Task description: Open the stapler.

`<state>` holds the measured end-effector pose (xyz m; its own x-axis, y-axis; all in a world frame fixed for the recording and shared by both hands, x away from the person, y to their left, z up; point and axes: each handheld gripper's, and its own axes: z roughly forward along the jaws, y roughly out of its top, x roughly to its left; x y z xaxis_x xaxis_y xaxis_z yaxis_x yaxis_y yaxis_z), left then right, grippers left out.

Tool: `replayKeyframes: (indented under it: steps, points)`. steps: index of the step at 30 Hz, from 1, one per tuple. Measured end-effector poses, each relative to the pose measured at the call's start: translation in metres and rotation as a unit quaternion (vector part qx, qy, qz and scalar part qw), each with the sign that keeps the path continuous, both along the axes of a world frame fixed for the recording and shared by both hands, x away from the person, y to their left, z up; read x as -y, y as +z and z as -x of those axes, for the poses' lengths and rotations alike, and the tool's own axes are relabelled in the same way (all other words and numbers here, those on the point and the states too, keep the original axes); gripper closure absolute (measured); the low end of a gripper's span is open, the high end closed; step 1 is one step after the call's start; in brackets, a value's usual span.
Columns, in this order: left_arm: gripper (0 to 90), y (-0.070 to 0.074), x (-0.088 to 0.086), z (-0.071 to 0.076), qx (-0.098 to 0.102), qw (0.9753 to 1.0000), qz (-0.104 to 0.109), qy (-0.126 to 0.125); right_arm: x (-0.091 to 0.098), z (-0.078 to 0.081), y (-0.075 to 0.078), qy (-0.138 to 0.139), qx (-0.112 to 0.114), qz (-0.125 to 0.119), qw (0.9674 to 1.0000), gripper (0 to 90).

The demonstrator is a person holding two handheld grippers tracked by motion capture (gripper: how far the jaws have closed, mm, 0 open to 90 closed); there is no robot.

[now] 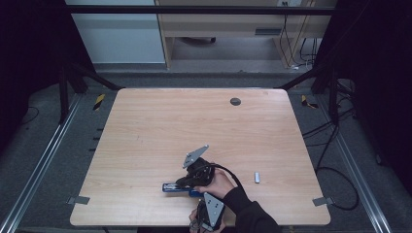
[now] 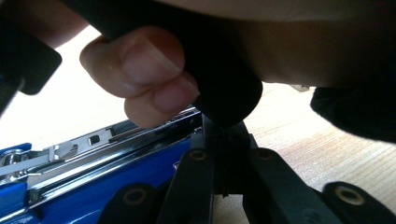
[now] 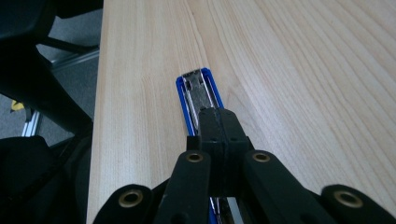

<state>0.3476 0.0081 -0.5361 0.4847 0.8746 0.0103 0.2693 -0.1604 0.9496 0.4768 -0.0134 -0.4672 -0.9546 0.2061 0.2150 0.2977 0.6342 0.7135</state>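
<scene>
A blue stapler [image 1: 170, 188] lies near the table's front edge, its metal magazine showing on top. My right gripper [image 1: 184, 182], held by a hand [image 1: 221, 183], comes down on it from the right. In the right gripper view the jaws [image 3: 217, 116] are shut together, their tips over the stapler's metal channel [image 3: 198, 84]. My left gripper [image 1: 200, 194] points in from the front edge toward the stapler's right end. In the left gripper view its jaws [image 2: 224, 135] are shut, tips against the other gripper's black handle, with the stapler [image 2: 93, 177] to the left and the hand's fingers [image 2: 140, 70] above.
A small silver block [image 1: 257, 177] lies on the wooden table [image 1: 204, 121] to the right of the hand. A dark round grommet [image 1: 235, 101] sits near the far edge. Cables trail on the floor at the right.
</scene>
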Motion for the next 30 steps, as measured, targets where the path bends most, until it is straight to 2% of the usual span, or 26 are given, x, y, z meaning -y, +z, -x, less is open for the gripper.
replayKeyframes:
  steps: [5,10,15,20,30]
  points:
    - [90.0,0.000,0.000,0.000,0.001,1.0000,0.002,0.000,0.005,0.000,0.005,-0.010,0.009,-0.018,0.9998,90.0]
    - [90.0,0.000,0.000,0.000,0.000,1.0000,0.003,0.000,0.016,0.000,0.012,-0.027,0.026,-0.046,0.9982,90.0]
    - [90.0,0.000,0.000,0.000,0.000,1.0000,0.004,-0.001,0.029,0.001,0.019,-0.051,0.045,-0.080,0.9945,90.0]
    - [90.0,0.000,0.000,0.000,0.000,1.0000,0.005,-0.002,0.039,0.002,0.026,-0.066,0.053,-0.102,0.9912,90.0]
    - [90.0,0.000,0.000,0.000,-0.001,1.0000,0.007,-0.004,0.055,0.009,0.030,-0.096,0.068,-0.116,0.9862,87.7]
